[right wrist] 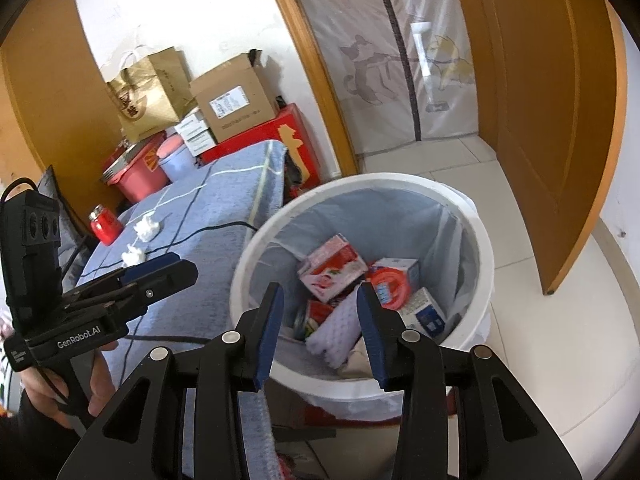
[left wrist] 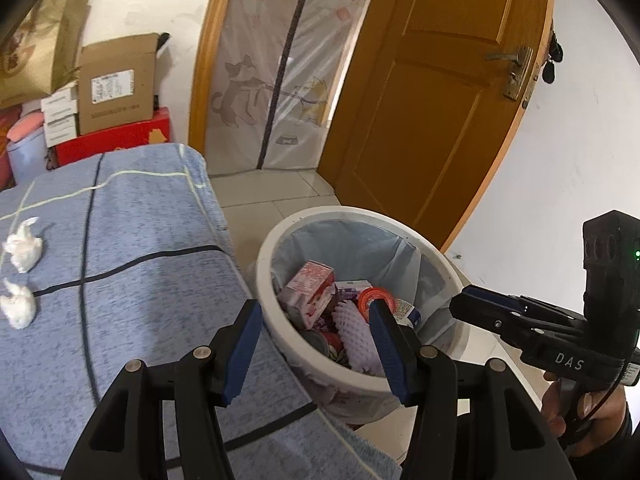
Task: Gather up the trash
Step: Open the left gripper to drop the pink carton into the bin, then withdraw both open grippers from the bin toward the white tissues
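Still two tissue wads [left wrist: 22, 245] [left wrist: 18, 306] outside bin [left wrist: 264, 264].

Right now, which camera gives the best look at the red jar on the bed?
The right wrist view: the red jar stands upright on the blue blanket near two tissue wads. The left wrist view does not show the jar, only the wads.

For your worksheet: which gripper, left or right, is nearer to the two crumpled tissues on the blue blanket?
Left. The left gripper hangs open at the bed's edge beside the bin, on the side of the crumpled tissues. The right gripper is open over the bin, farther away.
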The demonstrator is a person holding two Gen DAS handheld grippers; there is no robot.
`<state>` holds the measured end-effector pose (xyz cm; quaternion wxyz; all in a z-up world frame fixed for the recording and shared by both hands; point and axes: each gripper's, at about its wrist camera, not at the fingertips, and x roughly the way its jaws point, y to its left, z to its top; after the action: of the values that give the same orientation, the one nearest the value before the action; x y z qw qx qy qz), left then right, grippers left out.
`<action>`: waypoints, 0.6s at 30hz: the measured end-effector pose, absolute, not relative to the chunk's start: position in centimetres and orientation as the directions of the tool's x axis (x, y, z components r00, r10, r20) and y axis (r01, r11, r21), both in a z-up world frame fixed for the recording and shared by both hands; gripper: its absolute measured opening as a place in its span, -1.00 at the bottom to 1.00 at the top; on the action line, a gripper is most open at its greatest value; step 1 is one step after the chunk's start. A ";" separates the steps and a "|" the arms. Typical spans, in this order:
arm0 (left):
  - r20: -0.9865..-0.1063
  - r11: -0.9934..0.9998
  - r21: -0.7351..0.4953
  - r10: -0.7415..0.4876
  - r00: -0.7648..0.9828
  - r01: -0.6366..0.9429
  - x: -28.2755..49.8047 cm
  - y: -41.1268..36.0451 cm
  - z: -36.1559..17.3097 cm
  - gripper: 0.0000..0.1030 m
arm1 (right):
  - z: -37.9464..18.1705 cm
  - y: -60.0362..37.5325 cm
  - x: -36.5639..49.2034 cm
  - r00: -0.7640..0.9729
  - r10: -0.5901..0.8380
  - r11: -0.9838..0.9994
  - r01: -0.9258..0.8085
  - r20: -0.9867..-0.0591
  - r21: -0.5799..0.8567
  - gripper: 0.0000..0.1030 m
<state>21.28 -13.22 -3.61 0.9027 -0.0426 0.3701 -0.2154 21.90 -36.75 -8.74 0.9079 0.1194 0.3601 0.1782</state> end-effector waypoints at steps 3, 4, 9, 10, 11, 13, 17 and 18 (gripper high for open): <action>-0.640 0.910 -0.230 -0.408 0.651 0.345 20.4 -12.4 -3.0 0.08 | -8.2 -36.0 21.4 0.680 0.420 0.904 -0.256 -0.601 0.342 -0.24; -0.637 0.912 -0.228 -0.404 0.657 0.340 20.0 -12.1 -2.8 0.08 | -8.0 -35.7 21.2 0.681 0.425 0.902 -0.264 -0.597 0.342 -0.24; -0.626 0.925 -0.217 -0.377 0.683 0.312 18.5 -10.6 -2.0 0.08 | -7.1 -34.3 20.1 0.685 0.446 0.893 -0.301 -0.576 0.334 -0.24; -0.624 0.927 -0.214 -0.371 0.687 0.307 18.3 -10.4 -1.9 0.08 | -6.9 -34.0 20.0 0.685 0.451 0.891 -0.310 -0.572 0.332 -0.24; -0.621 0.931 -0.209 -0.362 0.695 0.298 17.9 -9.9 -1.8 0.08 | -6.8 -33.7 19.9 0.684 0.457 0.888 -0.318 -0.568 0.331 -0.24; -0.618 0.935 -0.211 -0.353 0.703 0.285 17.5 -9.2 -1.6 0.08 | -6.5 -33.1 19.6 0.683 0.470 0.882 -0.335 -0.560 0.332 -0.24; -0.612 0.943 -0.218 -0.333 0.718 0.252 16.4 -7.6 -1.4 0.08 | -6.2 -31.7 19.2 0.673 0.491 0.871 -0.361 -0.553 0.333 -0.24; -0.611 0.944 -0.220 -0.329 0.720 0.245 16.2 -7.2 -1.4 0.08 | -6.1 -31.2 19.2 0.669 0.497 0.867 -0.371 -0.552 0.332 -0.24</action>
<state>16.23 -7.23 -1.39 0.9253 -0.0617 0.3405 -0.1553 19.15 -31.20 -6.07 0.9085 0.0963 0.3290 0.2389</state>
